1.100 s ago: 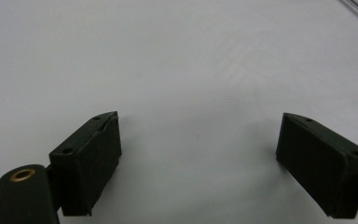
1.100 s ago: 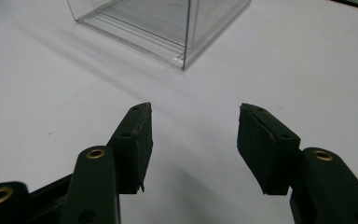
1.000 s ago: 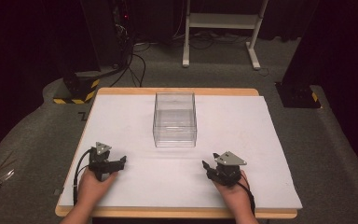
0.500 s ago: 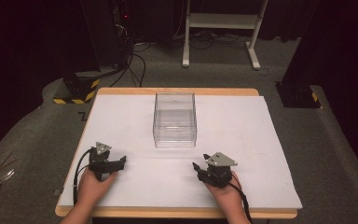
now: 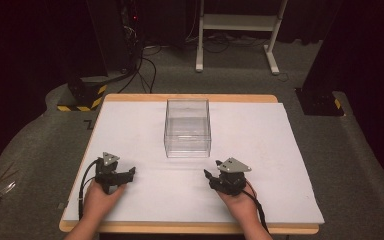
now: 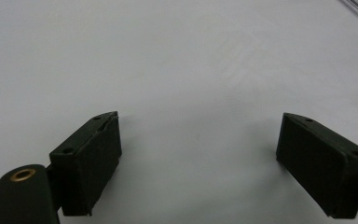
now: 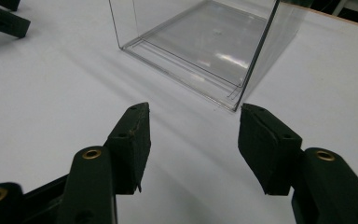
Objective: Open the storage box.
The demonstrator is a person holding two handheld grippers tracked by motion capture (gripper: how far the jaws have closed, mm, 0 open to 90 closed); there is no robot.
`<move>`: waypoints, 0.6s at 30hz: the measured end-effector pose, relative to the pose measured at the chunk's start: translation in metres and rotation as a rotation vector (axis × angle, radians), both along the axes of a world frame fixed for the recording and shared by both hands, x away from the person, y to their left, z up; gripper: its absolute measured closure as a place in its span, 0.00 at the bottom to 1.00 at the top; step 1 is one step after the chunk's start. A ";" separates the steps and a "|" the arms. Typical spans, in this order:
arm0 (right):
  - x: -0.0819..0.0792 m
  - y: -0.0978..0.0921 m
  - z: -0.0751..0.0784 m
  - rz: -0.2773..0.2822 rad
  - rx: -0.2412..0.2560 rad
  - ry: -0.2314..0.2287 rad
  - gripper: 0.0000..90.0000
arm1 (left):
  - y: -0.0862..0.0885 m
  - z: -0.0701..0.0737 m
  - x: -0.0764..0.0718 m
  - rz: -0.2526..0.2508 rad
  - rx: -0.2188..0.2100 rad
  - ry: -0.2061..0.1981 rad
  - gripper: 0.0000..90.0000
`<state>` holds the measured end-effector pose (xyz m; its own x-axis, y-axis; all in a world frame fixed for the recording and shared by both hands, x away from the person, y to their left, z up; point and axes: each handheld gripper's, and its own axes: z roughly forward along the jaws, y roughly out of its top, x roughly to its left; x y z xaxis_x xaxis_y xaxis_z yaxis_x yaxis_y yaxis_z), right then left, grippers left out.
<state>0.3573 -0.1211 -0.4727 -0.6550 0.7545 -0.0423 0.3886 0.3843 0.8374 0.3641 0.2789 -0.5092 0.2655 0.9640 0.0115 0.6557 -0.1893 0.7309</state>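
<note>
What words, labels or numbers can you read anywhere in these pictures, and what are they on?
None can be read.
A dark mark on the floor by the table's left edge may be a letter; too small to tell.
The clear box, white sheet, left gripper and right gripper carry no text.

White-topped table (image 5: 280,150) — clear box (image 5: 187,127)

- My high camera looks forward and down on the whole white table (image 5: 280,150) from far up.
- My left gripper camera sits very close to the tabletop.
- My right gripper camera faces the clear box (image 7: 205,42), which the high camera sees too (image 5: 187,127).
</note>
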 end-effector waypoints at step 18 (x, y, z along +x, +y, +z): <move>0.017 0.020 0.015 0.023 0.046 -0.022 0.54 | 0.000 0.000 0.000 0.001 -0.001 -0.002 0.16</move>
